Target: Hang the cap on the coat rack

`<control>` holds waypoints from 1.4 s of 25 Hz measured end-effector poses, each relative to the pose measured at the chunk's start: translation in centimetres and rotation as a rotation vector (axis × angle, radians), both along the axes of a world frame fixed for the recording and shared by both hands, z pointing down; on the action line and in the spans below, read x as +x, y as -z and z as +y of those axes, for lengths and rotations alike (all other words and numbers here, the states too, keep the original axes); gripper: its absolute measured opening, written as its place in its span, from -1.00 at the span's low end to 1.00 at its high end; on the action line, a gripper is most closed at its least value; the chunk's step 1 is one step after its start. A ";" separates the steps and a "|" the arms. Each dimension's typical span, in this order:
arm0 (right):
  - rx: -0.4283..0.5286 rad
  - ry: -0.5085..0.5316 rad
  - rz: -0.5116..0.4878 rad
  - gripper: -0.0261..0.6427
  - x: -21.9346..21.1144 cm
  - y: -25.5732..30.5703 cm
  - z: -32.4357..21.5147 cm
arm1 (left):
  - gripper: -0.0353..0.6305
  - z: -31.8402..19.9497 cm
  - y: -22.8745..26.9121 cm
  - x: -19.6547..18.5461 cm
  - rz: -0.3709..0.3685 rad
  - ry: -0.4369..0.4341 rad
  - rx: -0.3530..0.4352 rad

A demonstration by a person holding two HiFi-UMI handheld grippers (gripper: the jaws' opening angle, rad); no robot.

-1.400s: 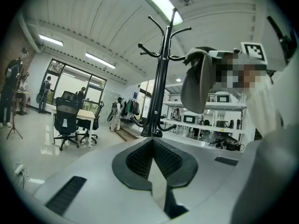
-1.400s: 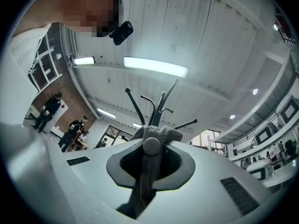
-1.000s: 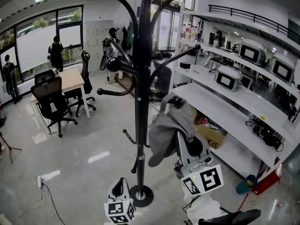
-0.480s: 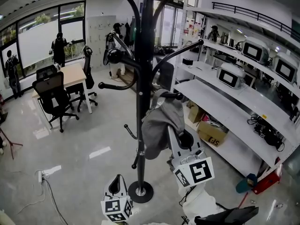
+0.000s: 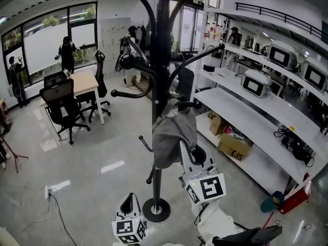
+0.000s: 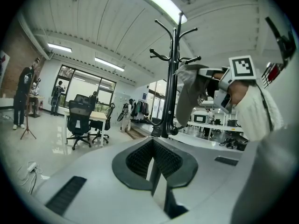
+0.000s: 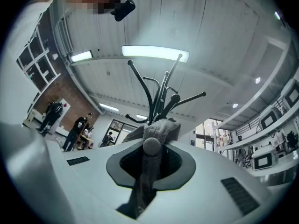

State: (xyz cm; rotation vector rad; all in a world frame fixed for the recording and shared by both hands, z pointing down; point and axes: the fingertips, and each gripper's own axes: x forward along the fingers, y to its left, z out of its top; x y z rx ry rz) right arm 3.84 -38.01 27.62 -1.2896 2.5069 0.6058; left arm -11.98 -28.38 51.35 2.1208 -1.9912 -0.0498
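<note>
Head view: right gripper (image 5: 181, 144) pinches the cap (image 5: 171, 135) against the rack (image 5: 160, 60); left gripper (image 5: 130, 198) is closed and empty.

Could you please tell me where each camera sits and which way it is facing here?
Head view: on the person's head, looking down at the coat rack; shows the left gripper and the right gripper holding the grey cap.
Left gripper view: low, tilted upward along its shut, empty jaws toward the rack; the person's white sleeve shows.
Right gripper view: beneath the rack, facing the ceiling light; its jaws pinch the cap.
Shared: all three show rack and cap.
</note>
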 end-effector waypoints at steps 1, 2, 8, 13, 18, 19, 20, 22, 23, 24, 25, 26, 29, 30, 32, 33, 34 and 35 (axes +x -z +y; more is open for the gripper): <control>-0.006 0.000 0.000 -0.82 0.0 -0.3 -0.1 | -0.89 0.1 -0.1 0.2 0.000 -0.003 0.000; -0.012 0.000 0.000 -0.82 -0.1 -0.6 -0.1 | -0.89 0.1 -0.1 0.4 0.000 -0.005 0.000; -0.026 -0.036 0.034 -0.82 -0.7 -1.9 0.0 | -0.89 0.4 0.0 0.9 0.003 -0.019 0.000; -0.054 -0.074 0.067 -0.82 -0.6 -2.7 0.2 | -0.89 0.5 0.0 1.8 0.007 -0.043 -0.009; -0.100 -0.089 0.070 -0.74 -0.2 -3.6 0.2 | -0.89 1.1 -0.3 2.6 0.011 -0.067 -0.018; -0.113 -0.091 0.070 -0.71 -0.1 -3.9 0.2 | -0.89 1.3 -0.3 2.7 0.011 -0.069 -0.019; -0.124 -0.094 0.069 -0.68 0.0 -4.1 0.3 | -0.89 1.4 -0.3 2.7 0.011 -0.072 -0.019; -0.139 -0.101 0.064 -0.66 0.2 -4.5 0.5 | -0.89 1.8 -0.5 2.7 0.012 -0.074 -0.023; -0.144 -0.105 0.064 -0.66 0.2 -4.6 0.6 | -0.89 2.0 -0.6 2.7 0.011 -0.074 -0.027; -0.148 -0.107 0.066 -0.65 0.2 -4.8 0.8 | -0.89 2.3 -0.7 2.6 0.009 -0.074 -0.031; -0.156 -0.106 0.068 -0.64 0.2 -5.0 0.9 | -0.89 2.5 -0.8 2.6 0.008 -0.073 -0.035; -0.166 -0.104 0.069 -0.64 0.1 -5.3 1.0 | -0.89 2.7 -0.9 2.6 0.008 -0.072 -0.039; -0.195 -0.096 0.064 -0.64 0.1 -6.3 1.3 | -0.89 3.2 -1.1 2.5 0.011 -0.071 -0.043; -0.199 -0.096 0.062 -0.64 0.1 -6.5 1.4 | -0.89 3.3 -1.1 2.6 0.011 -0.072 -0.043; -0.208 -0.094 0.064 -0.64 0.1 -6.9 1.8 | -0.89 3.4 -1.0 2.8 0.011 -0.075 -0.040; -0.216 -0.091 0.068 -0.64 0.0 -7.2 1.9 | -0.89 3.5 -1.0 2.9 0.012 -0.077 -0.038; -0.226 -0.088 0.074 -0.64 0.0 -7.5 2.1 | -0.89 3.6 -1.1 3.0 0.013 -0.079 -0.037; -0.234 -0.086 0.078 -0.64 0.0 -7.8 2.3 | -0.89 3.7 -1.1 3.2 0.014 -0.082 -0.038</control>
